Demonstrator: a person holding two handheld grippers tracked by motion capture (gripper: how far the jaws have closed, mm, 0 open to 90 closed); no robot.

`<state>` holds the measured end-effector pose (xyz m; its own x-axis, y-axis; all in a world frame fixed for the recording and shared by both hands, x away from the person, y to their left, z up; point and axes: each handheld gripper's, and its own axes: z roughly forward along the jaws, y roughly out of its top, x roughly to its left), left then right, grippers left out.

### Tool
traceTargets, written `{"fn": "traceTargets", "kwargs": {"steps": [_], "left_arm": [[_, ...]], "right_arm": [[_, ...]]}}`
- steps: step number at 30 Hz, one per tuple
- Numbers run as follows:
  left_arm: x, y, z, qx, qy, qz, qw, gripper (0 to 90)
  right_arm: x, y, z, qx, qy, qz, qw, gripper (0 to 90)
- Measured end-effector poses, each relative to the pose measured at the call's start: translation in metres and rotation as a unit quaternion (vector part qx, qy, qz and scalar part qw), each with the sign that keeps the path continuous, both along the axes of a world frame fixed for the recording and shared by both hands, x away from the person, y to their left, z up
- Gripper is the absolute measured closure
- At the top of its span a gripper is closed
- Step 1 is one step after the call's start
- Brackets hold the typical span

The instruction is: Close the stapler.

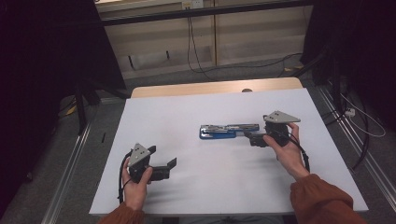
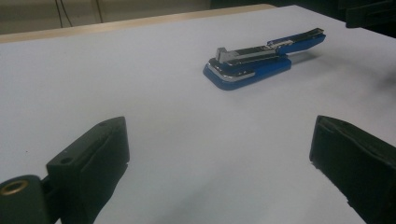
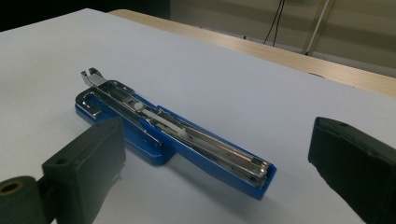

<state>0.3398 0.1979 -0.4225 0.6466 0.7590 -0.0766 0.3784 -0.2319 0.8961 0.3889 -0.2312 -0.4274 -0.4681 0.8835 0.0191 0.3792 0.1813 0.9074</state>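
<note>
Right hand-held gripper [image 1: 256,138]: from the high view its jaw tips overlap the stapler's [image 1: 223,131] right end, so touching or just short can't be told there. Stapler detail is too small in that view.

Right gripper view: both jaws cut off by the bottom edge, the right one also by the right edge. The left jaw covers part of the stapler's [image 3: 187,140] blue base.

Left gripper view: both jaws cropped at the bottom, the right one also at the right edge. A dark shape [image 2: 369,14] at top right is cut by the frame, can't identify it.

High view: both sleeves [image 1: 322,198] run off the bottom edge. Counter's [image 1: 187,112] near edge is partly behind the forearms. Room on both sides is too dark to read.
</note>
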Motion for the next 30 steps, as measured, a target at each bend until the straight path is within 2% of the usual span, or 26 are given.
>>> {"fn": "traceTargets", "kwargs": {"steps": [3,5,8,10,12,15,17,18,20,22,24,25,30], "left_arm": [[0.001,-0.004,0.004,-0.004,0.002,-0.003,1.0,6.3],[0.002,-0.008,0.006,-0.002,-0.004,-0.015,0.9999,7.0],[0.005,-0.016,0.007,0.002,-0.018,-0.007,0.9998,7.0],[0.008,-0.019,0.006,-0.007,-0.017,-0.014,0.9997,7.0],[0.01,-0.022,0.006,-0.01,-0.019,-0.023,0.9995,7.0],[0.013,-0.025,0.004,-0.003,-0.027,-0.026,0.9993,6.6],[0.016,-0.028,0.002,-0.003,-0.021,-0.027,0.9994,6.0],[0.017,-0.029,0.001,-0.012,-0.014,-0.027,0.9995,5.9],[0.021,-0.03,0.001,-0.015,-0.019,-0.033,0.9992,5.9],[0.024,-0.034,0.002,-0.017,-0.016,-0.032,0.9992,5.6],[0.026,-0.041,0.003,0.004,-0.033,-0.038,0.9987,5.2],[0.027,-0.044,0.003,0.006,-0.038,-0.045,0.9983,4.2],[0.037,-0.06,0.002,0.005,-0.031,-0.065,0.9974,3.9]], "right_arm": [[-0.005,-0.005,0.0,-0.005,-0.011,-0.011,0.9999,3.8],[-0.009,-0.008,-0.001,-0.003,-0.01,-0.013,0.9999,3.7],[-0.014,-0.012,-0.001,-0.009,-0.014,-0.015,0.9998,3.3],[-0.017,-0.015,-0.002,-0.011,-0.017,-0.022,0.9996,3.4],[-0.018,-0.018,-0.003,-0.011,-0.016,-0.029,0.9994,3.2],[-0.021,-0.022,-0.004,-0.003,-0.011,-0.03,0.9995,3.2],[-0.022,-0.024,-0.006,-0.001,-0.01,-0.03,0.9995,3.0],[-0.022,-0.025,-0.007,0.0,-0.01,-0.032,0.9995,3.0],[-0.023,-0.026,-0.007,-0.001,-0.008,-0.031,0.9995,3.0],[-0.024,-0.025,-0.008,-0.003,-0.009,-0.029,0.9995,2.8],[-0.025,-0.023,-0.008,-0.005,-0.011,-0.028,0.9995,2.5],[-0.025,-0.022,-0.008,-0.009,-0.012,-0.027,0.9995,2.5],[-0.023,-0.023,-0.011,-0.006,-0.004,-0.026,0.9996,2.4]]}}
